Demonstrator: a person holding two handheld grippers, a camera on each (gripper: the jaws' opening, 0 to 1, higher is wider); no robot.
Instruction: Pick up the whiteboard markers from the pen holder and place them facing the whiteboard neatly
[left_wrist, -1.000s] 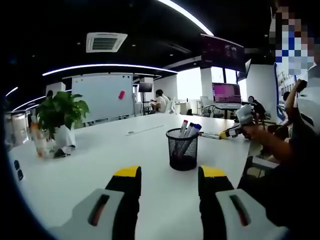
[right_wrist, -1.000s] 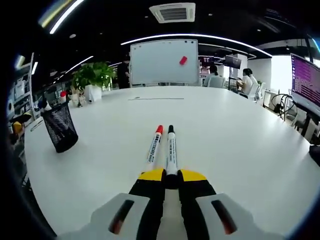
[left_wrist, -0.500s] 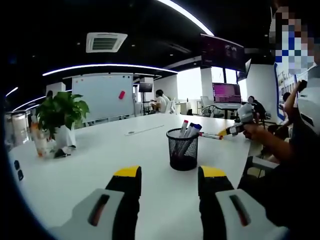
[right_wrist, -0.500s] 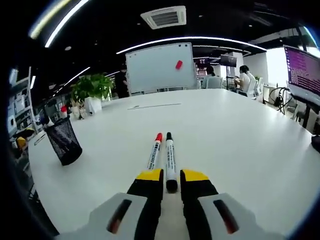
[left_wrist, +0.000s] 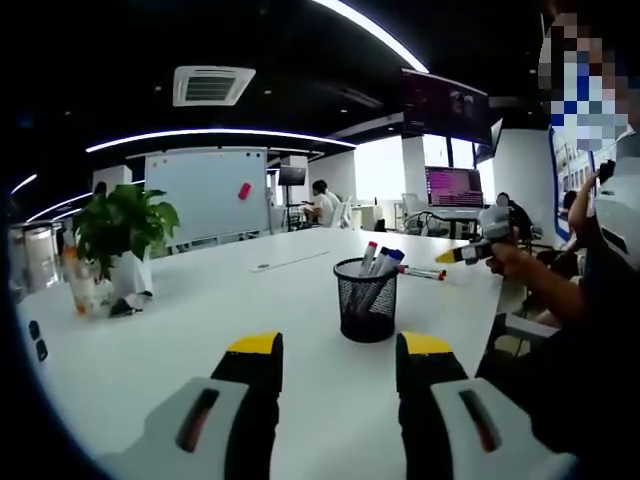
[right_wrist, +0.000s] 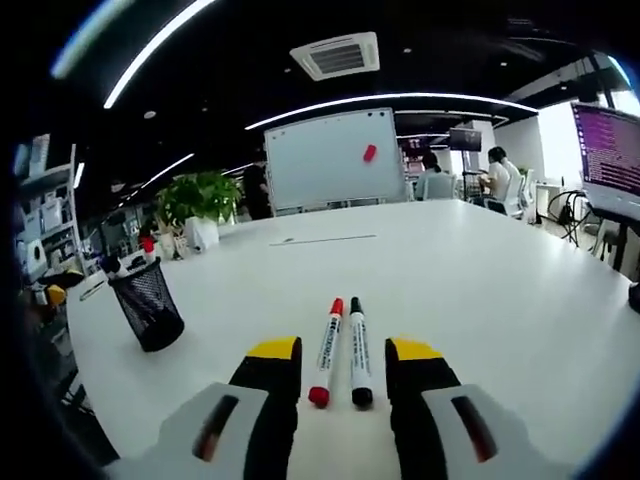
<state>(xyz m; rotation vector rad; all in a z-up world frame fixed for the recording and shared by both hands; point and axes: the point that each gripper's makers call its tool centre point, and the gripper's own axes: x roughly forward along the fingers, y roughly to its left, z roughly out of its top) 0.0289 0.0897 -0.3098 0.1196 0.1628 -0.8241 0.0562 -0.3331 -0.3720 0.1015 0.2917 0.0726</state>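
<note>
The white table (right_wrist: 480, 290) has lots of bare room between the two markers and the whiteboard (right_wrist: 330, 160). A red marker (right_wrist: 326, 350) and a black marker (right_wrist: 357, 349) lie side by side just in front of the right gripper's (right_wrist: 342, 365) open jaws. The mesh pen holder (left_wrist: 366, 298) stands right ahead of the left gripper (left_wrist: 338, 360). A potted plant (left_wrist: 122, 240) sits far off at the table's edge.

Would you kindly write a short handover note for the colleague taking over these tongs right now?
Right tongs: open, empty, above the table.
Left tongs: open, empty, pointing toward the pen holder.
Done: red marker and black marker lie side by side on the table, caps toward the whiteboard.
Left: several markers stand in the pen holder; lay them beside the pair, same way round.
</note>
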